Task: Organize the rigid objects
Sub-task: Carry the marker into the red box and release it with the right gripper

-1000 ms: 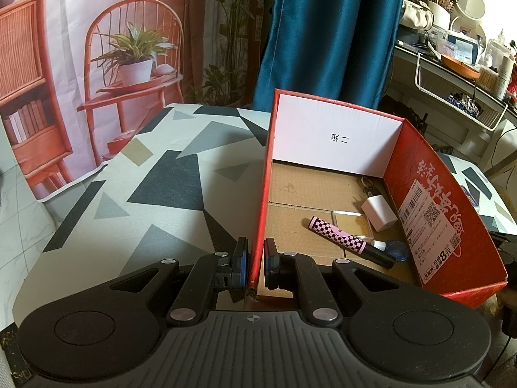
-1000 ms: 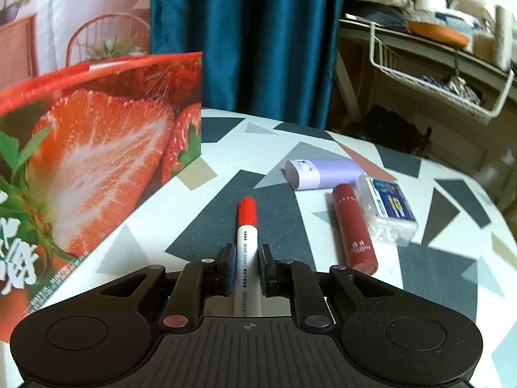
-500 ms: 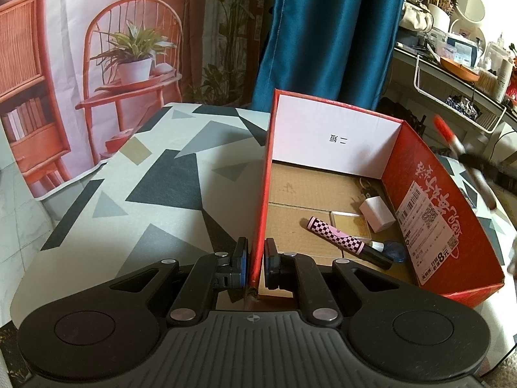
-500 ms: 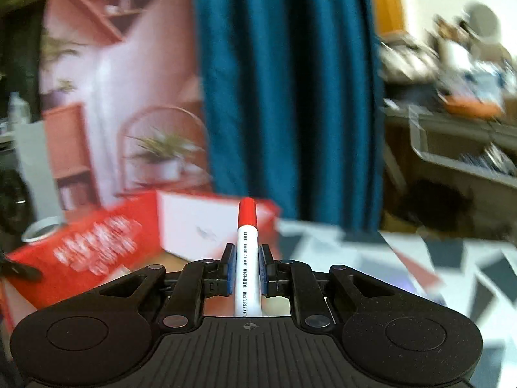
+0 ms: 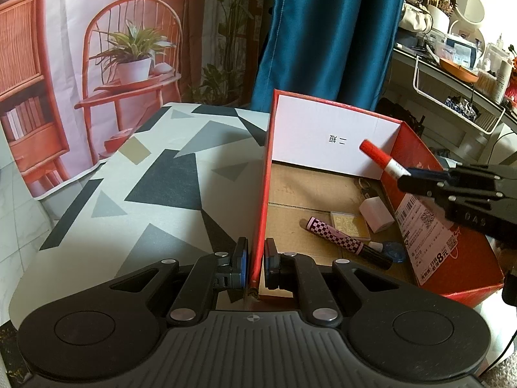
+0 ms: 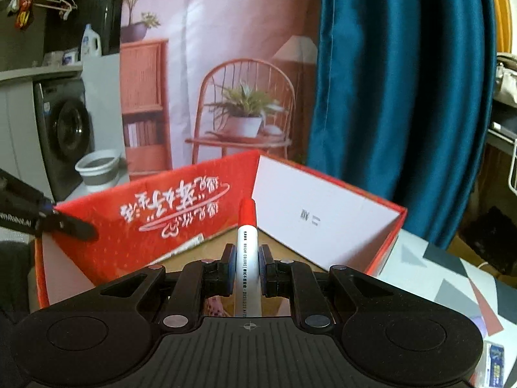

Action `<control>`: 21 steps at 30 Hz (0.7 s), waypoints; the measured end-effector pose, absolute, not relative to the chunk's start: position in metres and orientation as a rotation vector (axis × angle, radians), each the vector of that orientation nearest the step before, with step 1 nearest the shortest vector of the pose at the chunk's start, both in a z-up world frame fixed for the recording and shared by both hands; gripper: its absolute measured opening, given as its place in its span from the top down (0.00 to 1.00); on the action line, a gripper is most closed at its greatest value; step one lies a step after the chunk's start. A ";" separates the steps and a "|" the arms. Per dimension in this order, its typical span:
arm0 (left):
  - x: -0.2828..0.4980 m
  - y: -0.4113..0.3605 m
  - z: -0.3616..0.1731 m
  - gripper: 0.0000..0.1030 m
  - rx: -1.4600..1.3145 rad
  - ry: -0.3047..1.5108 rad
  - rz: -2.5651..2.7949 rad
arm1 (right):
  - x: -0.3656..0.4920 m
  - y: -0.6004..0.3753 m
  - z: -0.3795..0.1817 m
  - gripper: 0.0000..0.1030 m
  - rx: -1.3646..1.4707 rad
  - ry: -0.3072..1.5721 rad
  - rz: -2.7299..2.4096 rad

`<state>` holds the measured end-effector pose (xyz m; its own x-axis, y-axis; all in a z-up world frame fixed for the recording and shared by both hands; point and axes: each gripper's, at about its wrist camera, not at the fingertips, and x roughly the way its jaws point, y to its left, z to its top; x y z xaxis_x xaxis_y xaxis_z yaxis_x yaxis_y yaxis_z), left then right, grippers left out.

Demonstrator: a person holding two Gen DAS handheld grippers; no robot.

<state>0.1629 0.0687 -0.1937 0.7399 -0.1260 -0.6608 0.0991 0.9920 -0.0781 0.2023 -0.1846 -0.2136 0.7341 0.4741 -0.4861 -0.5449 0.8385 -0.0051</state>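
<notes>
The right gripper (image 6: 247,266) clamps a red-capped marker (image 6: 247,245) above the red box (image 5: 452,236); the left gripper (image 5: 255,260) pinches that box's wall (near corner).

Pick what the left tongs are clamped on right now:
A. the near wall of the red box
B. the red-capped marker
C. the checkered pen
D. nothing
A: in the left wrist view the left tongs pinch the thin near wall of the red box, while the right tongs carry the marker.
</notes>
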 end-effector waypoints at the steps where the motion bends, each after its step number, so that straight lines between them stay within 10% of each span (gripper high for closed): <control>1: 0.163 0.069 -0.194 0.89 -0.038 0.728 -0.123 | 0.202 -0.185 -0.215 0.87 -0.155 0.499 0.558; 15: 0.163 0.069 -0.193 0.89 -0.040 0.728 -0.123 | 0.204 -0.189 -0.222 0.83 -0.151 0.513 0.538; 21: 0.163 0.069 -0.193 0.89 -0.040 0.728 -0.122 | 0.195 -0.203 -0.215 0.58 -0.111 0.422 0.474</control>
